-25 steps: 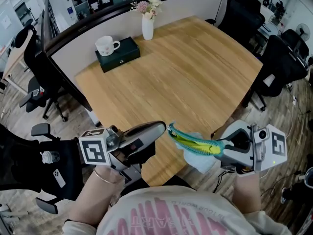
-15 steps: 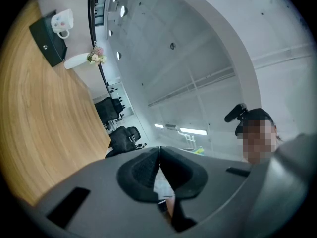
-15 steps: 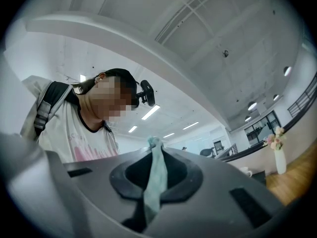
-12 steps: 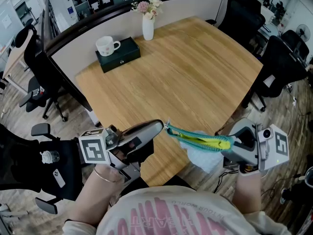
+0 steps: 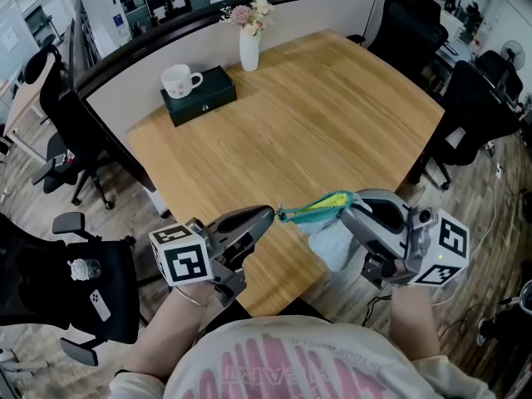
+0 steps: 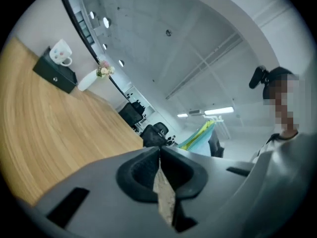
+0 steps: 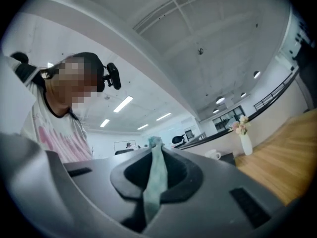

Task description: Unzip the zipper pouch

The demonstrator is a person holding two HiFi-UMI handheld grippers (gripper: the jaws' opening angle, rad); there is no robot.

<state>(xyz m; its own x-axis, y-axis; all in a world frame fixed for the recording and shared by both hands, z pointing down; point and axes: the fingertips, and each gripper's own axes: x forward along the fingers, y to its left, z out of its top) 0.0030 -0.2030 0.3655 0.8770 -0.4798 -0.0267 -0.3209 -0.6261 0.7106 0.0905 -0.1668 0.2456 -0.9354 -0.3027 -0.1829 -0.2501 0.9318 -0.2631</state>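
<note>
The zipper pouch (image 5: 331, 241) is pale blue with a teal and yellow-green zipper edge (image 5: 316, 210). It hangs in the air over the table's near edge. My right gripper (image 5: 349, 206) is shut on its right end, and teal fabric (image 7: 157, 167) fills the slit between those jaws. My left gripper (image 5: 268, 214) points at the pouch's free left tip, a small gap away. Its jaws are just beginning to open, the tips still almost together, with nothing between them. From the left gripper view the pouch (image 6: 200, 135) hangs apart, beyond the jaws (image 6: 159, 150).
A wooden table (image 5: 316, 115) carries a dark green box (image 5: 199, 94) with a white mug (image 5: 179, 79) and a white flower vase (image 5: 249, 46) at its far side. Black office chairs (image 5: 465, 115) stand at the right and left. My pink shirt fills the bottom edge.
My right gripper has swung left and turned, carrying the pouch up and toward the left gripper. The left gripper has rolled a little; its tip stays beside the pouch's end.
</note>
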